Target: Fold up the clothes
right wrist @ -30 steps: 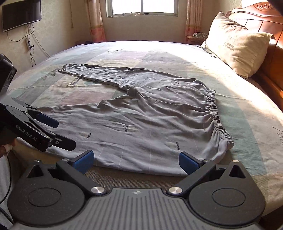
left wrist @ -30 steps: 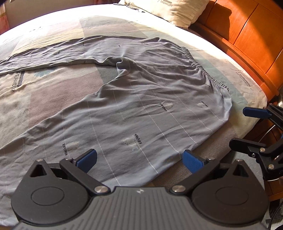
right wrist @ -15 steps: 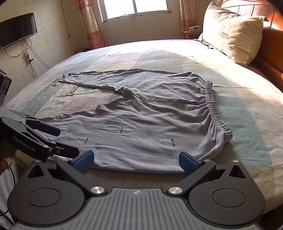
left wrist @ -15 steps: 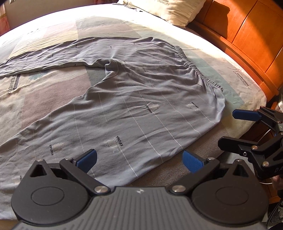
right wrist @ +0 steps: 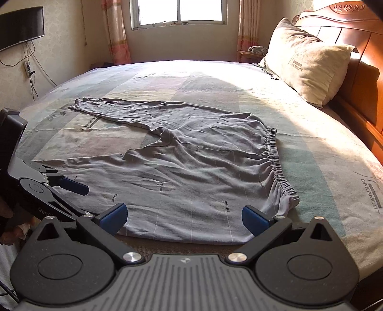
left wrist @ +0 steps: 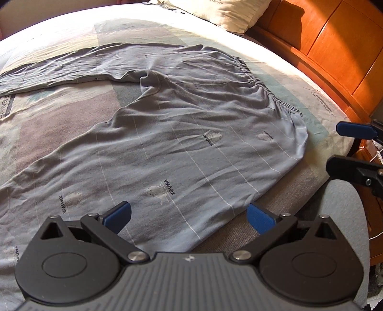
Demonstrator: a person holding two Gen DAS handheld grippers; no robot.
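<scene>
The grey pyjama trousers [right wrist: 191, 172] lie spread flat on the bed [right wrist: 323, 148], waistband just ahead of the right hand-held gripper [right wrist: 183, 216], legs running leftward past the left hand-held gripper [left wrist: 189, 216], both wide open, empty.

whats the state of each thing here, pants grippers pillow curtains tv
grey pants: spread flat on the bed, unfolded, legs apart, wrinkled
left gripper: open, empty, over the near pant leg
right gripper: open, empty, at the near hem
pillow: propped against the headboard
curtains: drawn aside, window uncovered
tv: screen dark
</scene>
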